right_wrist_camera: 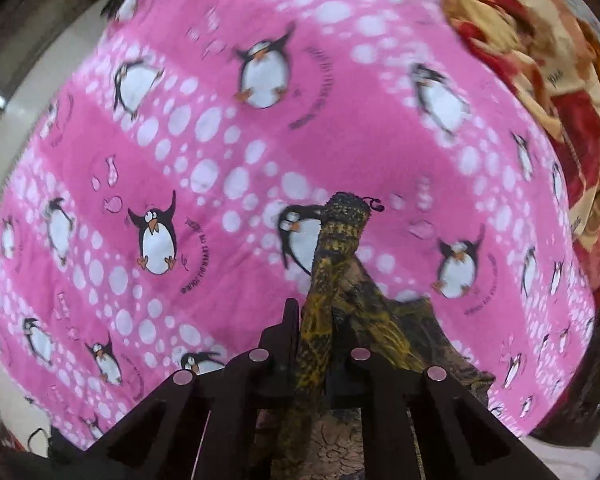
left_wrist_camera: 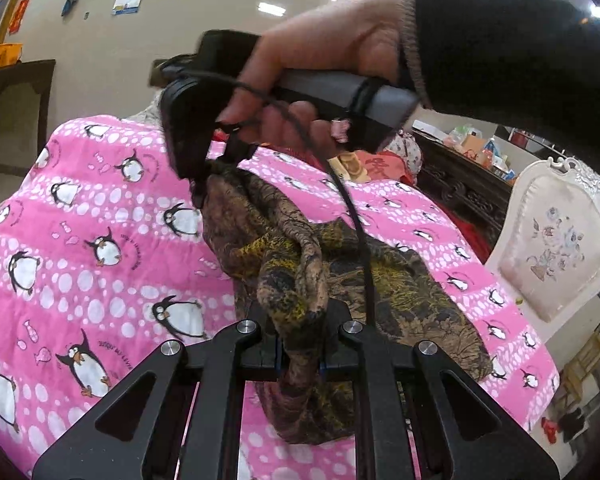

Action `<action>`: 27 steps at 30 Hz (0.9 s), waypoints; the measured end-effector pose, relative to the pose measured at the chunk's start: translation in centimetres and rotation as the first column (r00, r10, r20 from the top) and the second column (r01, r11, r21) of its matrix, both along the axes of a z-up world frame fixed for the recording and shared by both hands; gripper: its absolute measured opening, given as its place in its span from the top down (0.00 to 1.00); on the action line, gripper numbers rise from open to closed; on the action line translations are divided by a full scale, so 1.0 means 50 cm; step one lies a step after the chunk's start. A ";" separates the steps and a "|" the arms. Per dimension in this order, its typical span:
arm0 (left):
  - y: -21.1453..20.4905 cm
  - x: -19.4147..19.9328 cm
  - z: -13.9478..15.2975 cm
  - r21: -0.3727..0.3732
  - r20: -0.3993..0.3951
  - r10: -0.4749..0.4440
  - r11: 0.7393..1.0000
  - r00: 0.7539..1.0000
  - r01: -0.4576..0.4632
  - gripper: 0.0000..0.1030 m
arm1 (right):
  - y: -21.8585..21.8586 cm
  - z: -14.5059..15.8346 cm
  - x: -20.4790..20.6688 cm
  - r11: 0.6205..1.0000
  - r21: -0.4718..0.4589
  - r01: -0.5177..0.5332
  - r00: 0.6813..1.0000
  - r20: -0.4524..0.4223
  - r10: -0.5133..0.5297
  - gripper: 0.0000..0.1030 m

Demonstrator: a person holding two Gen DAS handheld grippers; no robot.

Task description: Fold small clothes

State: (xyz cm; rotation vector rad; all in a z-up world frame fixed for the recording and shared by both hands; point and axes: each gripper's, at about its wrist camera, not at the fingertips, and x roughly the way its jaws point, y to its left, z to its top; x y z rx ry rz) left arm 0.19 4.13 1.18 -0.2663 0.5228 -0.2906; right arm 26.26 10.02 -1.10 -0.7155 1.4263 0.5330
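Brown and yellow cloth is pinched tight in both grippers. The left gripper has its black jaws squeezed shut on a bunched fold of the small patterned garment. The right gripper points down, and its jaws are squeezed shut on another twisted bit of the same garment. In the left wrist view a hand in a dark sleeve holds the right gripper above the far end of the garment. The garment lies crumpled on a pink blanket with penguins and white dots. A white chair stands beside the blanket. A red and cream cloth lies at the blanket's far edge.
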 end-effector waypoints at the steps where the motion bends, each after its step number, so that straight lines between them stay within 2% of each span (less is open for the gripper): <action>1: -0.008 0.000 0.004 0.001 0.003 -0.009 1.000 1.000 0.009 0.91 | -0.021 0.013 0.006 1.000 0.024 0.017 1.000 -0.004 -0.017 0.92; 6: -0.073 0.008 0.015 0.018 0.010 -0.079 0.997 0.997 0.079 0.91 | -0.177 0.068 0.042 0.983 0.145 0.117 0.993 -0.033 -0.113 0.92; 11: -0.164 0.021 0.017 0.051 0.003 -0.159 0.986 0.987 0.159 0.91 | -0.348 0.082 0.051 0.969 0.185 0.166 0.986 -0.030 -0.164 0.92; 13: -0.202 0.025 0.015 0.065 -0.005 -0.187 0.980 0.982 0.187 0.91 | -0.390 0.077 0.069 0.964 0.195 0.180 0.984 -0.030 -0.177 0.92; 22: -0.370 0.010 0.016 0.128 -0.027 -0.318 0.939 0.948 0.318 0.91 | -0.591 0.069 0.054 0.939 0.262 0.222 0.975 -0.037 -0.220 0.92; 27: -0.453 0.011 -0.006 0.161 -0.060 -0.375 0.911 0.925 0.379 0.91 | -0.691 0.035 0.057 0.923 0.274 0.272 0.962 -0.068 -0.263 0.92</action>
